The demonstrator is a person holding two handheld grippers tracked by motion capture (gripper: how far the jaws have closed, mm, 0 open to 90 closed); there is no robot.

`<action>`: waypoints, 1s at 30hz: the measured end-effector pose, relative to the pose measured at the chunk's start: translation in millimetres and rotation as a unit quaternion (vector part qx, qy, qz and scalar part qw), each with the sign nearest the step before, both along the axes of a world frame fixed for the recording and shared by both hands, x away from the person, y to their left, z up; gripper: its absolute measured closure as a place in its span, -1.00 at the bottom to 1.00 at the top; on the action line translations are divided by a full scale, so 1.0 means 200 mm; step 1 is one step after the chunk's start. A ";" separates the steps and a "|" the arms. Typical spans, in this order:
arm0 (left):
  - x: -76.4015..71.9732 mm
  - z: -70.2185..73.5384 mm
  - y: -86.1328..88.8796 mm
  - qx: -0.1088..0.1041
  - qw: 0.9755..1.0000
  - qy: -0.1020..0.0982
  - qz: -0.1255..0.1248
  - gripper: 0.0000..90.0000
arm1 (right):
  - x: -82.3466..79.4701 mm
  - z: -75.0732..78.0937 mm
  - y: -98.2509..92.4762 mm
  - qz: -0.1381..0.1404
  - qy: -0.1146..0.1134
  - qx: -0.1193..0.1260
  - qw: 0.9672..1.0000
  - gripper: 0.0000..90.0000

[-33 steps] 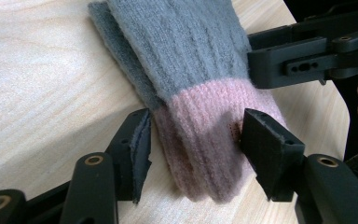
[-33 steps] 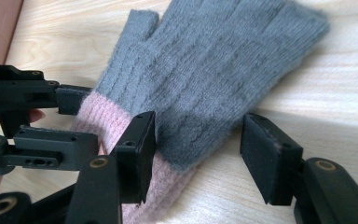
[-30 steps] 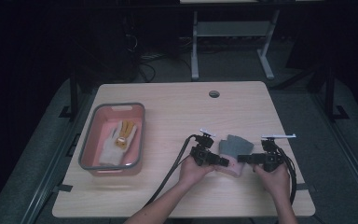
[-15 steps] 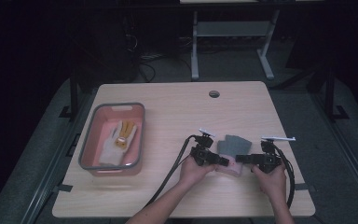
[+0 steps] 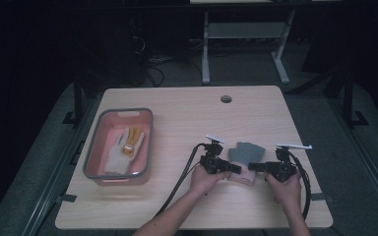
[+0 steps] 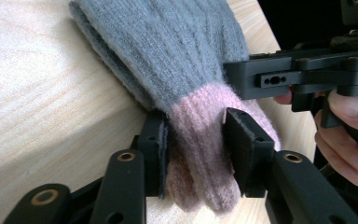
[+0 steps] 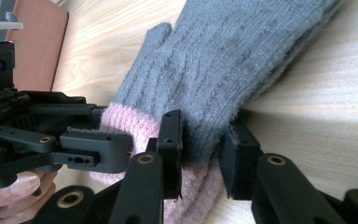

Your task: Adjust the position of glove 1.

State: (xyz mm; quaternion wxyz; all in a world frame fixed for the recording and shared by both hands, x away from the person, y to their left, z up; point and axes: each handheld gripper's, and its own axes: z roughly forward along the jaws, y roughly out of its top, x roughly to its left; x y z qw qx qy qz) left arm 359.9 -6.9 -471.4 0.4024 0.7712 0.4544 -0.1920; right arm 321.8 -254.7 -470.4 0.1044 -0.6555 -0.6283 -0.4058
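A pair of grey knitted gloves (image 5: 246, 151) with pink cuffs lies stacked on the wooden table (image 5: 187, 123), right of centre. My left gripper (image 5: 236, 168) comes at the cuff from the left. In the left gripper view its pads (image 6: 161, 149) squeeze the pink cuff (image 6: 200, 140). My right gripper (image 5: 252, 167) comes from the right, and its pads (image 7: 172, 140) pinch the gloves (image 7: 233, 60) where grey meets pink. Both pairs of jaws have just been closing, with the gloves between them. Each gripper view also shows the other gripper, the right gripper (image 6: 303, 77) and the left gripper (image 7: 74, 140).
A pink tub with a grey rim (image 5: 92, 152) stands at the table's left and holds a pale glove with yellow-orange marks (image 5: 124, 147). A round cable hole (image 5: 226, 99) sits near the far edge. Black cables (image 5: 182, 177) trail off the front edge.
Both grippers' jaws have drawn in onto the gloves' cuff end. The hands and the gloves have kept their places.
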 end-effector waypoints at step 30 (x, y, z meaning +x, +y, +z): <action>-0.05 0.15 0.17 -0.024 0.999 -0.034 -0.009 0.42 | -0.03 0.16 0.13 0.041 -0.045 -0.009 0.998 0.63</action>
